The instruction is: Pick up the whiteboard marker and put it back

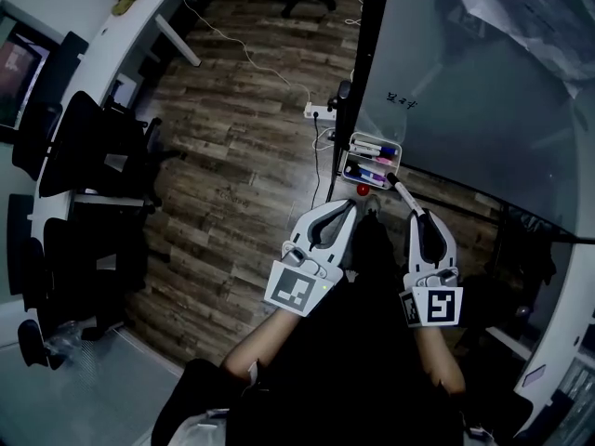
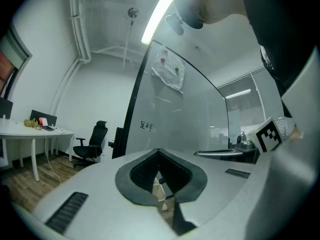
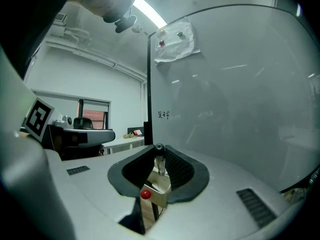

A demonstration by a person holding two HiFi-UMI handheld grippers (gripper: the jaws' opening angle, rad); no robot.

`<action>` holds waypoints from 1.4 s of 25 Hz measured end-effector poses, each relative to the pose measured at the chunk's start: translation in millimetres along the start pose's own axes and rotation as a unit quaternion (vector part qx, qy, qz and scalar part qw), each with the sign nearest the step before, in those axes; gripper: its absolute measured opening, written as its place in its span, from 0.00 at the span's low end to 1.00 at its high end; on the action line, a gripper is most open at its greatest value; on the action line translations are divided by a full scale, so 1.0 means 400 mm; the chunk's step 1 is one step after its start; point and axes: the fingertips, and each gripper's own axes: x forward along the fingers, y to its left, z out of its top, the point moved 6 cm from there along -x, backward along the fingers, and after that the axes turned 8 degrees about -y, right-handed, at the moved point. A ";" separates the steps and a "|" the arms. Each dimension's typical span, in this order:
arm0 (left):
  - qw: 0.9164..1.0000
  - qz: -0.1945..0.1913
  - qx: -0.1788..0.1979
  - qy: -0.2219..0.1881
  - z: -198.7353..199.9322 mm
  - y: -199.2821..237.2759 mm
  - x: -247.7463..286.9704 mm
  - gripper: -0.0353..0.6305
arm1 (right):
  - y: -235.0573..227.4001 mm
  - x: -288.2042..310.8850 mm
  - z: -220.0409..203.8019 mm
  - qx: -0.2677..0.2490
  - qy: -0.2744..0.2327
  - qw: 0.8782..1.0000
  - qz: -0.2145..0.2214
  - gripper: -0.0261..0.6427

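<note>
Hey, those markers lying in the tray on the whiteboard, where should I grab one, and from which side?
Probably mid-barrel on a tray marker, coming down from above and in front. They lie flat along the tray, which is open on top, with the whiteboard behind. The right gripper is shut on the held marker, so the left gripper, now shut, would have to open first.

A few small dark handwritten characters (image 1: 403,98) stand on the whiteboard (image 1: 483,110), too small to read; nothing else legible
</note>
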 end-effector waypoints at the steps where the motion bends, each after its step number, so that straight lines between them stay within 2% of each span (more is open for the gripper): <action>1: 1.000 0.002 -0.001 0.000 -0.004 0.006 0.010 0.06 | -0.008 0.006 -0.010 -0.003 0.005 1.000 0.005 0.15; 6: 1.000 0.012 -0.006 -0.001 -0.003 0.032 0.042 0.06 | -0.029 0.042 -0.017 0.002 0.009 1.000 0.015 0.15; 16: 1.000 0.012 -0.006 0.019 -0.039 0.055 0.094 0.06 | -0.057 0.100 -0.044 0.027 0.018 0.999 0.003 0.15; 21: 1.000 0.012 -0.005 0.023 -0.050 0.061 0.110 0.06 | -0.076 0.106 -0.084 0.024 0.019 0.999 0.018 0.15; 26: 1.000 0.014 -0.005 0.024 -0.045 0.060 0.113 0.06 | -0.091 0.110 -0.120 0.026 0.047 0.998 0.015 0.15; 30: 0.999 0.023 -0.004 0.021 -0.040 0.070 0.112 0.06 | -0.090 0.127 -0.126 0.021 0.052 0.998 0.022 0.15; 35: 0.999 0.026 -0.003 0.022 -0.043 0.074 0.113 0.06 | -0.084 0.146 -0.124 0.020 0.062 0.998 0.008 0.15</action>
